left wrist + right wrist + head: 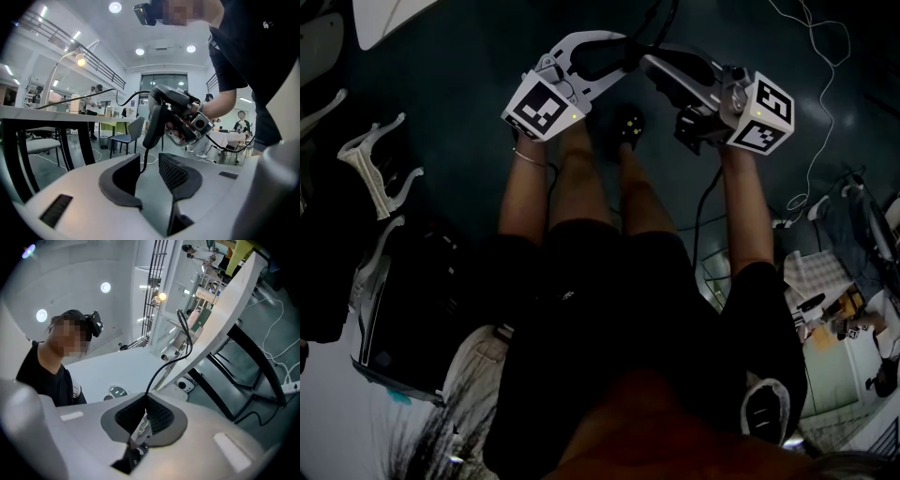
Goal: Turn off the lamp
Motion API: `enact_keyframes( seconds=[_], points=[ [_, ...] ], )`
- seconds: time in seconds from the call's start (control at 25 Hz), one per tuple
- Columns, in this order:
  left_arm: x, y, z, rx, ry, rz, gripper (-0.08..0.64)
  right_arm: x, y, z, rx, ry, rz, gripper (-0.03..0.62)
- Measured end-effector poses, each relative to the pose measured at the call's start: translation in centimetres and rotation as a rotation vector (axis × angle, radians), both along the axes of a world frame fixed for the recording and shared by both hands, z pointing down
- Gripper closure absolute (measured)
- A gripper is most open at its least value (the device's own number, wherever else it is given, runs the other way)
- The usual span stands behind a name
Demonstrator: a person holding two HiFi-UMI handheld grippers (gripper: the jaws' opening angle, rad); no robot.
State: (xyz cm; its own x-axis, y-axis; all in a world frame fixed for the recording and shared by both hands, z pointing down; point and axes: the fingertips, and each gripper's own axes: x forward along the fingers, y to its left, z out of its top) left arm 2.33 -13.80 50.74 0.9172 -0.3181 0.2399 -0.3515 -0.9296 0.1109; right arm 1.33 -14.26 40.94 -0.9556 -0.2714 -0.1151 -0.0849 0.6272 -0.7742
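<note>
Closest to the head camera: black shirt [628, 319] at 6 o'clock, bare legs [581, 178] running up toward 12. Past the knees, both grippers side by side over a dark floor [469, 159]: left gripper [600, 52] at 11 o'clock, right gripper [675, 70] at 1 o'clock, each with its marker cube turned up to the camera. White cable [820, 122] looping over the floor at 2 o'clock; white frame [380, 159] lying at 9.

Left fingers [176, 171] parted, gripping nothing. Seen through the gap, at 12 o'clock: the right gripper, with a thin black cable [143, 161] dangling below it.

Right fingers [159, 416] pressed together on a black cord [164, 362], pinched in the seam between the pads. From there, rising toward 12 o'clock and bending over the edge of a white surface [225, 301].

Lamp [80, 60] lit, on a thin arched stem, well apart from both grippers. In the left gripper view, at 10 o'clock, standing on the surface [47, 112], bulb glowing at the stem's tip. In the right gripper view, at 12 o'clock [161, 297], a small bright spot beyond the surface edge. Black cord also in the left gripper view [93, 96], sagging from the surface top across to the right gripper. Grey chair [125, 136] just beyond the surface; people [97, 96] far off.
</note>
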Motion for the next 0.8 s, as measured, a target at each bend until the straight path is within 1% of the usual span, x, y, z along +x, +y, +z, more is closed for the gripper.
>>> enact_keyframes(
  seconds=[0.12,0.28,0.32,0.36,0.48,0.64,0.8],
  points=[
    [0.3,-0.5,0.2,0.005,0.010,-0.001,0.449,-0.1,0.0,-0.2,-0.016,-0.024,-0.008,0.583],
    [1.3,-0.7,0.4,0.017,0.004,0.025,0.453,0.0,0.0,-0.1,-0.026,-0.031,-0.004,0.581],
    [1.4,-0.7,0.5,0.015,0.001,0.030,0.505,0.0,0.0,-0.1,-0.027,-0.031,-0.004,0.583],
    [1.5,-0.6,0.6,0.012,0.000,0.029,0.537,0.0,0.0,-0.1,-0.028,-0.032,-0.004,0.583],
    [1.3,-0.7,0.7,0.005,-0.001,0.013,0.540,0.1,-0.1,0.0,-0.022,-0.029,0.008,0.583],
    [1.1,-0.7,1.0,-0.008,-0.019,0.002,0.543,0.5,-0.5,0.1,0.011,0.005,0.045,0.581],
    [1.4,-0.5,1.8,-0.044,-0.029,0.000,0.543,0.6,-0.5,0.8,0.075,0.079,0.058,0.574]
  ],
)
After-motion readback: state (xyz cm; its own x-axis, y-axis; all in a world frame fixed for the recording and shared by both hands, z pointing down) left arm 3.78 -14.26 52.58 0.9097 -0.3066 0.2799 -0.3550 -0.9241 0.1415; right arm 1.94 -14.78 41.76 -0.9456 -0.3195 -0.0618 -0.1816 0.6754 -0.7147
